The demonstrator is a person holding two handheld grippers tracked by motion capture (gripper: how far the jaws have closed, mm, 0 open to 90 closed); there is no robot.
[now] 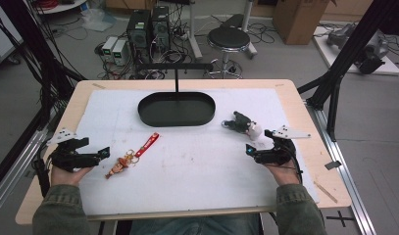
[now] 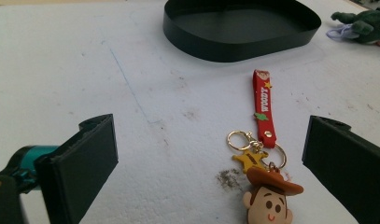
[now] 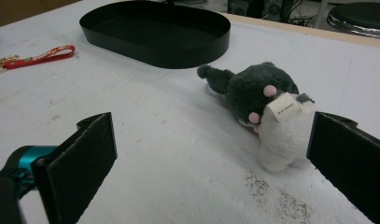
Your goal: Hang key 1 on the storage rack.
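A cowboy-head keychain (image 1: 122, 164) (image 2: 268, 196) with a red strap (image 1: 147, 144) (image 2: 263, 106) lies on the white mat, left of centre. My left gripper (image 1: 105, 152) (image 2: 211, 163) rests open just left of it, nothing between the jaws. A small grey and white plush toy (image 1: 243, 124) (image 3: 267, 109) lies right of centre. My right gripper (image 1: 249, 149) (image 3: 211, 163) stands open just in front of the plush, not touching it. A black oval tray (image 1: 147, 115) (image 2: 201, 46) (image 3: 187, 53) sits empty at the mat's far middle.
The white mat (image 1: 197, 171) covers most of the wooden table (image 1: 310, 142). A black stand post (image 1: 176, 81) rises behind the tray. A stool (image 1: 228, 38) and computer boxes (image 1: 148, 27) stand on the floor beyond the table.
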